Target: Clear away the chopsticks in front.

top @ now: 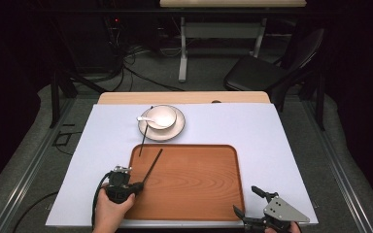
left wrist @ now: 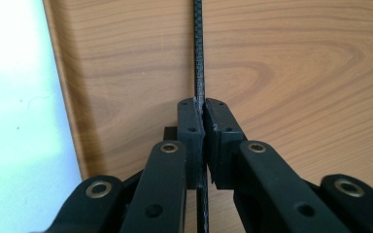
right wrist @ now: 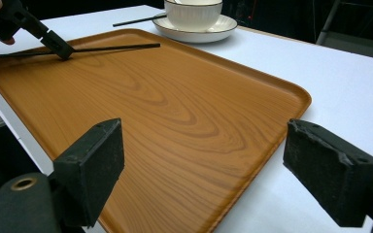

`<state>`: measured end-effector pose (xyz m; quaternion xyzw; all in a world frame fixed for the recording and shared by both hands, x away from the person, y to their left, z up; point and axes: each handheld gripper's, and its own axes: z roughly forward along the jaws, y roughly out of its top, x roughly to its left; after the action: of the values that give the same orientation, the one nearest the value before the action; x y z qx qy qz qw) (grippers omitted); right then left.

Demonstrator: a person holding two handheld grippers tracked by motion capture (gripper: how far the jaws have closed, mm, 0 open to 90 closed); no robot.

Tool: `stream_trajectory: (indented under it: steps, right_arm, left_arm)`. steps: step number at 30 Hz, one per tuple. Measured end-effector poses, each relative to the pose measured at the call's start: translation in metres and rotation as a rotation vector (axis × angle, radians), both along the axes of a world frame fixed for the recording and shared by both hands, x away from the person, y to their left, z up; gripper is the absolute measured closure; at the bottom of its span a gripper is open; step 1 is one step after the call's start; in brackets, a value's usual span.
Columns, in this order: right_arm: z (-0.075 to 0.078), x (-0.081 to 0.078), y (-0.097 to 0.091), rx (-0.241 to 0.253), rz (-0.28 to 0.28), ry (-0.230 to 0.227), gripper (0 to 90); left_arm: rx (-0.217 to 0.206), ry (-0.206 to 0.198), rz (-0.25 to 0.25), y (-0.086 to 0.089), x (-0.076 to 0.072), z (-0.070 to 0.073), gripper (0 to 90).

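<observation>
A black chopstick [top: 153,164] lies over the left part of the brown wooden tray [top: 199,184], and my left gripper [top: 138,186] is shut on its near end. In the left gripper view the chopstick [left wrist: 199,58] runs straight up between the pressed pads [left wrist: 190,127] above the tray [left wrist: 296,73]. A second chopstick [top: 145,132] leans from the plate [top: 177,128] down to the tray's far left rim. A white bowl [top: 162,116] with a white spoon [top: 144,118] stands on that plate. My right gripper [top: 247,200] is open over the tray's near right corner, with nothing between its jaws.
A light blue mat [top: 252,126] covers the table under the tray. Beyond the table stand a black chair [top: 267,70] and a desk frame [top: 184,43]. Cables lie on the floor at the back left. The right gripper view shows the left gripper [right wrist: 60,48] at the tray's far side.
</observation>
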<state>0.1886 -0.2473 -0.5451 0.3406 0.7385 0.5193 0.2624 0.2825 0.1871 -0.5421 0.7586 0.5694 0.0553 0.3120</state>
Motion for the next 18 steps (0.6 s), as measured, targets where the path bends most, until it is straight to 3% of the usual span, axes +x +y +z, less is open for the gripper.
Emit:
stream_trajectory:
  steps: [12, 18]
  right_arm:
    - [0.000, 0.000, 0.000, 0.000, 0.000, 0.000, 14.4]
    - [0.000, 0.000, 0.000, 0.000, 0.000, 0.000, 14.4]
  left_arm:
    - [-0.013, -0.008, 0.000, 0.002, 0.000, 0.003, 82.2]
    - [-0.029, -0.049, 0.008, 0.006, 0.002, 0.012, 73.8]
